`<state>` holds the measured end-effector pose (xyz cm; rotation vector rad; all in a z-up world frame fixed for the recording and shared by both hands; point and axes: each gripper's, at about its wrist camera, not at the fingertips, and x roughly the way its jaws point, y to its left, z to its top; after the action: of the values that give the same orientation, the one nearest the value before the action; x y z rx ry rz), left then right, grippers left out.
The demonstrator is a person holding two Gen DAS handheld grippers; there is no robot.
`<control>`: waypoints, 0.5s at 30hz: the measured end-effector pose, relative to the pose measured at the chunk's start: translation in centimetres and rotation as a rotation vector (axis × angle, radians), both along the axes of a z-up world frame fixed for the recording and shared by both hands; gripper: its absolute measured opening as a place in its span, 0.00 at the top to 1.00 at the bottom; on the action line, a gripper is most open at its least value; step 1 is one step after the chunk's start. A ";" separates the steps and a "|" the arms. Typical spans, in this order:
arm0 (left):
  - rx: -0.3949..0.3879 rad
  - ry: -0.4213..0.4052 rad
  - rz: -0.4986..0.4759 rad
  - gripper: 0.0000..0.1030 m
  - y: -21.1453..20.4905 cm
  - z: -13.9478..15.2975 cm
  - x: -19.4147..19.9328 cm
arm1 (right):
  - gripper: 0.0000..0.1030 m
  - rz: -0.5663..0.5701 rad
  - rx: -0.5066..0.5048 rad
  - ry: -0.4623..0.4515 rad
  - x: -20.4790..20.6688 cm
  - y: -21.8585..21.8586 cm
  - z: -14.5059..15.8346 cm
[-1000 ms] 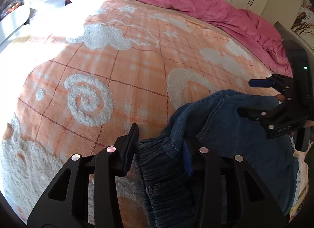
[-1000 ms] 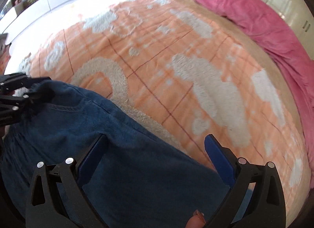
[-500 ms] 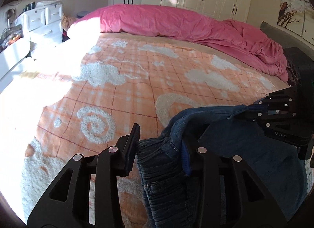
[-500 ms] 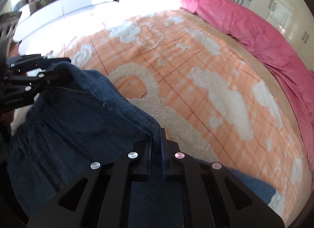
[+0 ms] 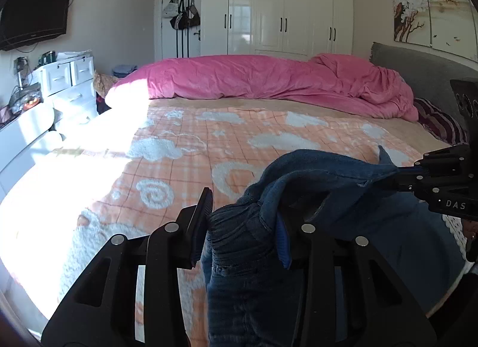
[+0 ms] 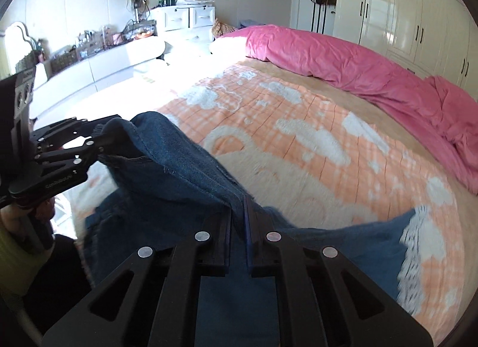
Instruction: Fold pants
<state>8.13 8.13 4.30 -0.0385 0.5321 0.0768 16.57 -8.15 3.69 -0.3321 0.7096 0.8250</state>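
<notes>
Blue denim pants [image 5: 313, 173] hang lifted above the bed, stretched between both grippers. In the left wrist view my left gripper [image 5: 242, 227] is shut on a thick bunched part with an elastic-looking ribbed band, which fills the gap between its pads. My right gripper [image 6: 238, 218] is shut on a thin folded edge of the pants [image 6: 167, 153], its jaws nearly touching. Each gripper shows in the other's view: the right gripper [image 5: 418, 179] at the far right, the left gripper [image 6: 98, 138] at the left. The rest of the pants droops below, partly hidden behind the fingers.
An orange checked blanket with white cloud shapes [image 5: 209, 144] covers the bed. A pink duvet [image 5: 269, 81] is heaped along the far side. White drawers [image 5: 68, 78] stand at the left, wardrobes [image 5: 283, 18] behind, a grey headboard [image 5: 418, 66] at the right. A hand [image 6: 44, 209] holds the left gripper.
The right gripper, open over the pants a second ago, has shut on their edge. Both grippers have risen with the pants, and both views have tilted up to show the room.
</notes>
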 end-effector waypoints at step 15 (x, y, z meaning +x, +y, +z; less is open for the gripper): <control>0.022 0.167 -0.074 0.68 -0.8 -4.1 -6.2 | 0.91 0.026 -0.003 0.145 -10.7 -1.8 -5.5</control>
<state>1.94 7.32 0.19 0.0093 0.6986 0.0140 5.85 -9.95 -1.80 -0.2870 0.8430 0.8791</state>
